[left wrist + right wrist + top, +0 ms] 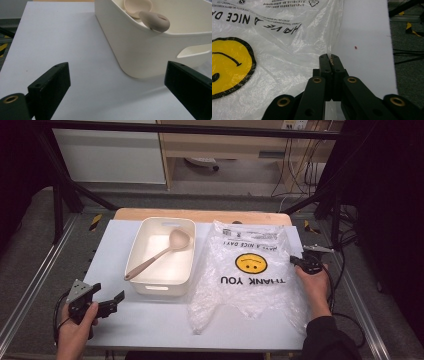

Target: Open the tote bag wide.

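A clear plastic bag (245, 270) with a yellow smiley face and "THANK YOU" print lies flat on the white table (150, 325). My right gripper (299, 261) is at the bag's right edge, and in the right gripper view its jaws (330, 58) are pressed together on that edge of the bag (274, 57). A cream bin (162, 255) stands left of the bag with a beige ladle (157, 254) lying in it, handle over the near rim. My left gripper (107, 300) rests open near the table's front left, its jaws wide apart before the bin (160, 50) and ladle handle (155, 21).
The table's right edge (390, 50) runs close beside my right gripper, with cables on the floor beyond. Black frame bars and a wooden shelf stand behind the table. Bare table surface (62, 37) lies left of the bin.
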A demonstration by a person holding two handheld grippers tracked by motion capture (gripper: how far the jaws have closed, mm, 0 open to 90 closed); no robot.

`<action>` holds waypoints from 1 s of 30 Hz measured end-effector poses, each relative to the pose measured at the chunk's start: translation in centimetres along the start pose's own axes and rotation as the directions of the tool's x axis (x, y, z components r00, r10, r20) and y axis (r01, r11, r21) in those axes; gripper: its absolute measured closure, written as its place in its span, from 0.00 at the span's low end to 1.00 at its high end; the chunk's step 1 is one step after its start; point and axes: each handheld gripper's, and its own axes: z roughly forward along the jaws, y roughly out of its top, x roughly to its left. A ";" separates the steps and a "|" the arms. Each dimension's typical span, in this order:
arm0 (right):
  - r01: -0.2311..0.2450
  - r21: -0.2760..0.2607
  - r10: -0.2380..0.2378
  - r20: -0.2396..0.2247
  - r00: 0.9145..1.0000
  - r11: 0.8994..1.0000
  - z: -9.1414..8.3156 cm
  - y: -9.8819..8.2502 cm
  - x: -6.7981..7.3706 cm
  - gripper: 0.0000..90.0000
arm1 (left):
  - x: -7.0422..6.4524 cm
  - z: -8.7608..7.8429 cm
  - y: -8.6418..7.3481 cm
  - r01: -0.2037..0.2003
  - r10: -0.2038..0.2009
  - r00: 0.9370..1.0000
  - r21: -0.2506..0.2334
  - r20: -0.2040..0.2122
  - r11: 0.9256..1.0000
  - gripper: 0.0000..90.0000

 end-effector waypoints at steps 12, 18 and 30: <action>-0.088 -0.043 0.092 0.100 0.991 0.995 -0.9 -0.5 -2.1 1.00 | 0.0 -0.1 0.0 -0.002 0.002 1.000 -0.004 -0.002 1.000 0.07; -0.042 -0.052 0.047 0.089 0.995 0.998 -1.3 -0.6 -1.7 0.77 | -0.1 -0.1 0.1 -0.010 0.010 1.000 -0.010 -0.007 1.000 0.07; 0.078 -0.148 -0.065 0.091 0.994 0.986 -6.3 1.0 3.7 0.19 | -0.1 -0.6 0.3 -0.019 0.018 1.000 -0.027 -0.016 0.999 0.07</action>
